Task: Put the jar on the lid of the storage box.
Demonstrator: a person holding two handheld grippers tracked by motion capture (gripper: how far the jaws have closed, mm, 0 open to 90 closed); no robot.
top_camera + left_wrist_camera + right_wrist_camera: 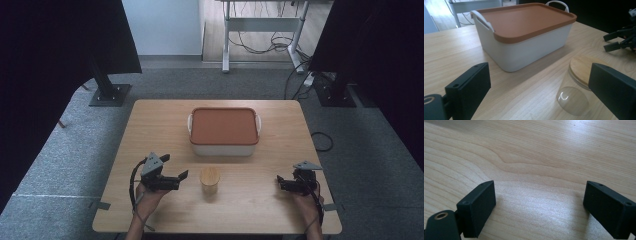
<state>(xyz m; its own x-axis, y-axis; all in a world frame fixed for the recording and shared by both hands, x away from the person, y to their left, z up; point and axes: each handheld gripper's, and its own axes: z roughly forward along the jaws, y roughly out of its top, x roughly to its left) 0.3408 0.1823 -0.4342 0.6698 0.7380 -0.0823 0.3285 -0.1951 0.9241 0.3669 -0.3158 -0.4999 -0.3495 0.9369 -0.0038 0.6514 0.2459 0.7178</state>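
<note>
A white storage box [224, 145] with a rust-orange lid [224, 125] stands at the middle of the wooden table [150, 125]. In front of it is a small clear glass jar [210, 181] with a round wooden lid. My left gripper [175, 166] is just left of the jar, open and holding nothing. In the left gripper view the jar [579, 82] stands near the right jaw, apart from it, with the box [524, 50] beyond. My right gripper [280, 183] is near the table's front right, open, its jaws [539, 202] spread over bare wood.
Dark curtains on black stands [107, 92] flank the table on both sides. A white desk frame [262, 25] with loose cables stands on the floor behind. Grey carpet surrounds the table. The other gripper [621, 40] shows far right in the left gripper view.
</note>
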